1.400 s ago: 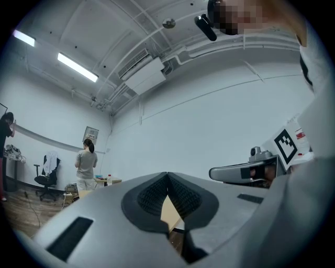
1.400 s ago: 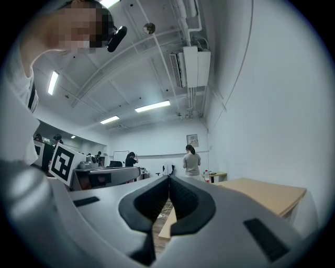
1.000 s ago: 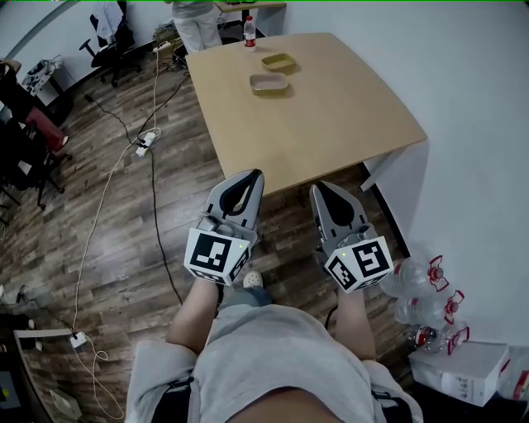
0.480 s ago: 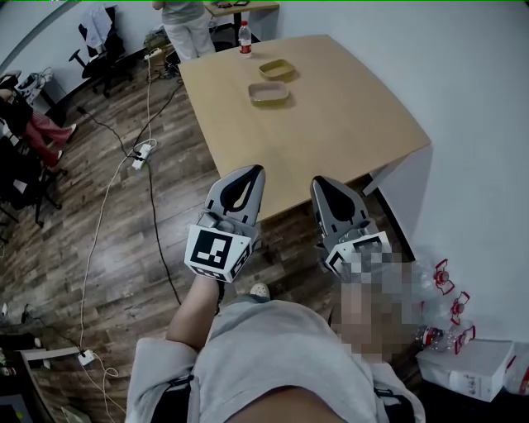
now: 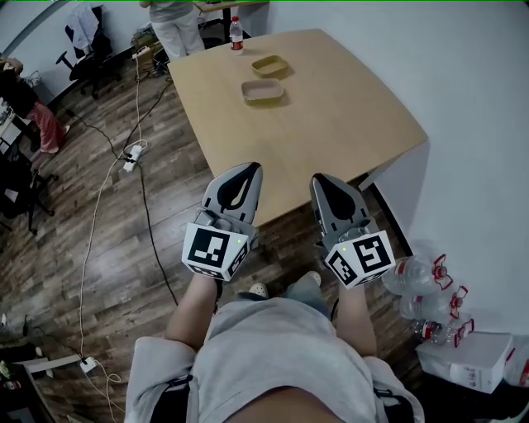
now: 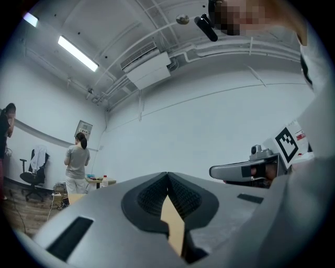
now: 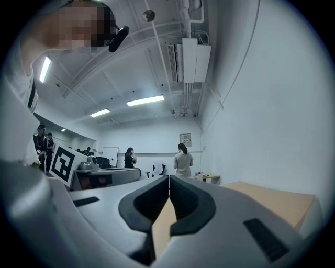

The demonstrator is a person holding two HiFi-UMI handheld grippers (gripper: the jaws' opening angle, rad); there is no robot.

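**Tongs clenched and empty at the near edge of the table**

Left tongs point(image 5: 250, 168): jaws pressed together tip to tip in the left gripper view, nothing between them. Only a sliver of tan tabletop shows through the gap below the tips. Right tongs point(image 5: 319, 178): same in the right gripper view, jaws closed on themselves, no object gripped. The person holds both side by side, a little apart, pointing forward, marker cubes toward the body.

Light wooden table point(image 5: 347, 116) is the nearest thing. In the head view both tips overlap its near edge. Contact does not show; both gripper views look out level across the room, so the tongs seem to hang above the top, not on it.

Well away at the table's far end:
- shallow tan rectangular dish point(image 5: 263, 92)
- second shallow tan dish point(image 5: 269, 64) just behind it, the two apart
- clear plastic bottle with red label point(image 5: 236, 34), upright near the far edge

Judged progress: nothing grasped, nothing touched, dishes and bottle out of reach of the tongs. All handling is left to do.

Around: dark wooden plank floor point(image 5: 91, 223) with a white power strip and cable point(image 5: 131, 154), a standing person in a grey top point(image 5: 172, 18) beyond the table, and a cluster of clear water bottles point(image 5: 421, 289) by the white wall at the right.
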